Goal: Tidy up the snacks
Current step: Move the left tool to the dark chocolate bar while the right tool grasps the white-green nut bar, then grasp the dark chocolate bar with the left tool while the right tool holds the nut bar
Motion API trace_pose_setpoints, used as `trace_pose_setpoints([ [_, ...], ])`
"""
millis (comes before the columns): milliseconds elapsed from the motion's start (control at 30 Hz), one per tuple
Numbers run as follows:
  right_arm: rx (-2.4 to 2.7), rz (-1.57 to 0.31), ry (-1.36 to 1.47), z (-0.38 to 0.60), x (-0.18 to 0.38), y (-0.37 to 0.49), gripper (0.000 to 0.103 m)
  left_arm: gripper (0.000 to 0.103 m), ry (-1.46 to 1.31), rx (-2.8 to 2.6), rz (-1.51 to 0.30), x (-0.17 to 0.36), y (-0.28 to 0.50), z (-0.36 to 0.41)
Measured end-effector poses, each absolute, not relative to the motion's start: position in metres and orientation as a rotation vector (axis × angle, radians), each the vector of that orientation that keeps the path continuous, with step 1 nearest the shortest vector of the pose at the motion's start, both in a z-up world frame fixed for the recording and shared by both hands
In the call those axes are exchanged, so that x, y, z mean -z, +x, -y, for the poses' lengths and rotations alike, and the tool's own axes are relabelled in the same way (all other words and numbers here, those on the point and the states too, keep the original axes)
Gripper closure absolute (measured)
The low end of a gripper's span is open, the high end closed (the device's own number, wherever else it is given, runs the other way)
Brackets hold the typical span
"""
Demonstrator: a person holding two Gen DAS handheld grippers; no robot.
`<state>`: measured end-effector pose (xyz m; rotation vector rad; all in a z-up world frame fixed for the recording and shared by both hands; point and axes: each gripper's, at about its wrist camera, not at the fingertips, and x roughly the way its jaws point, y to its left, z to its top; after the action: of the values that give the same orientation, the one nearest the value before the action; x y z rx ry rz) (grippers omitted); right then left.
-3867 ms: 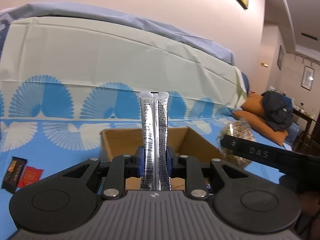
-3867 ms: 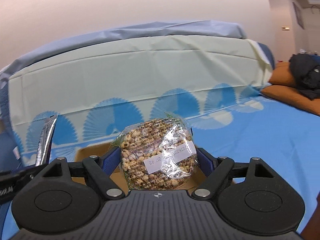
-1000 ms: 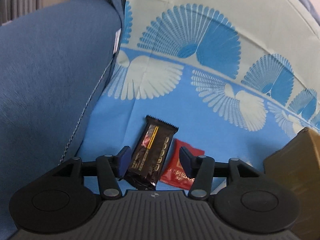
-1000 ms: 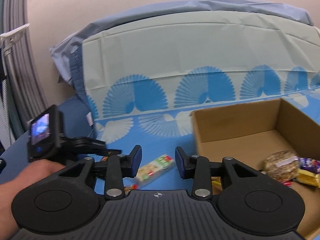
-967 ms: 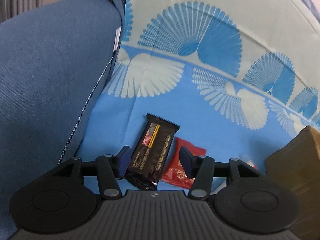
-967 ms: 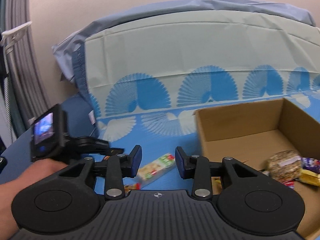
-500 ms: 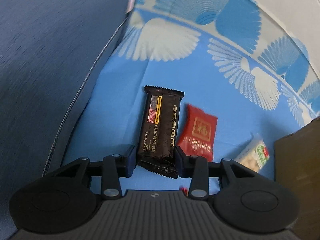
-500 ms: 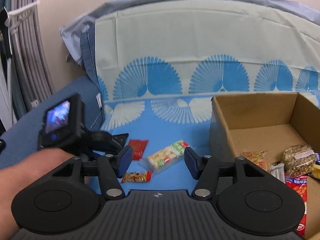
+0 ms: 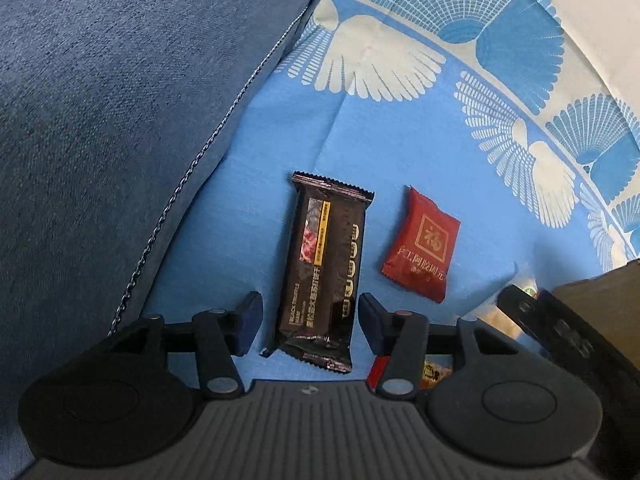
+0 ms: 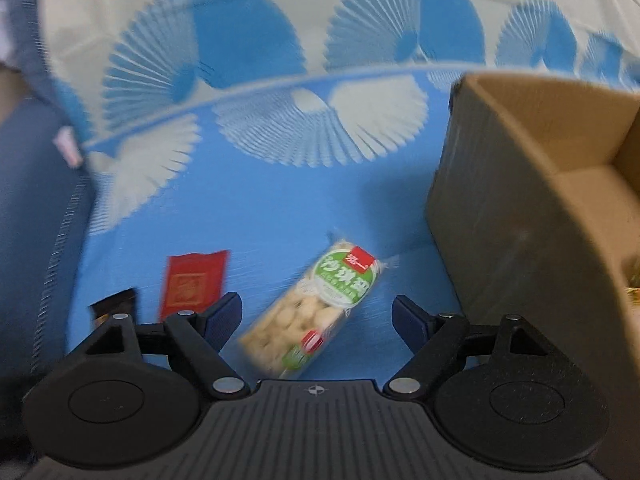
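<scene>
left wrist view: i count two packets on the blue sheet (image 9: 460, 168), one dark bar (image 9: 326, 264) and one red packet (image 9: 420, 250). my left gripper (image 9: 310, 322) has just widened, straddling the bar's near end without touching.

right wrist view: one green-labelled nougat pack (image 10: 316, 308) lies between my right gripper (image 10: 318, 320)'s just-widened, untouching jaws. one cardboard box (image 10: 520, 208) stands at right, contents blurred.

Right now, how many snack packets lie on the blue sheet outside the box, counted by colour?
Black or dark brown: 1, the chocolate bar
Red: 1, the red packet
Clear with green label: 1, the puffed snack pack
Partly hidden, orange and red: 1, small packet
Total: 4
</scene>
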<state>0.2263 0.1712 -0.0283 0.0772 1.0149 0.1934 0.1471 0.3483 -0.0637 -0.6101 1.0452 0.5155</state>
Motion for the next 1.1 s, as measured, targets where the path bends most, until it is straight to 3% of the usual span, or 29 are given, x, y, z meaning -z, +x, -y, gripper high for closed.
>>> trace_pose_setpoints([
  [167, -0.164, -1.070, 0.005, -0.183, 0.052, 0.245, 0.020, 0.043, -0.575, -0.512, -1.054, 0.065, 0.154, -0.346],
  [233, -0.150, -1.081, -0.023, -0.184, 0.059, 0.246, 0.033, 0.043, -0.565, -0.512, -1.055, 0.065, 0.155, -0.345],
  [267, -0.153, -1.086, -0.030, -0.184, 0.061, 0.246, 0.049, 0.043, -0.557, -0.513, -1.057, 0.066, 0.156, -0.344],
  [300, -0.161, -1.080, -0.032, -0.183, 0.061, 0.244, 0.057, 0.043, -0.550, -0.512, -1.058, 0.066, 0.156, -0.343],
  [367, -0.190, -1.057, -0.067, -0.182, 0.058, 0.239, 0.065, 0.043, -0.527, -0.513, -1.059, 0.066, 0.158, -0.341],
  [467, -0.243, -1.033, -0.139, -0.181, 0.049, 0.231, 0.065, 0.046, -0.483, -0.518, -1.062, 0.067, 0.161, -0.338],
  [533, -0.281, -1.010, -0.158, -0.175, 0.034, 0.221, 0.065, 0.059, -0.460, -0.521, -1.062, 0.067, 0.159, -0.337],
  [867, -0.561, -0.924, -0.166, -0.114, -0.057, 0.127, 0.065, 0.060, -0.442, -0.467, -0.971, 0.044, 0.129, -0.321],
  [1100, -0.664, -0.967, -0.168, -0.084, -0.043, 0.069, 0.065, 0.061, -0.443, -0.374, -0.998, 0.016, 0.071, -0.298],
])
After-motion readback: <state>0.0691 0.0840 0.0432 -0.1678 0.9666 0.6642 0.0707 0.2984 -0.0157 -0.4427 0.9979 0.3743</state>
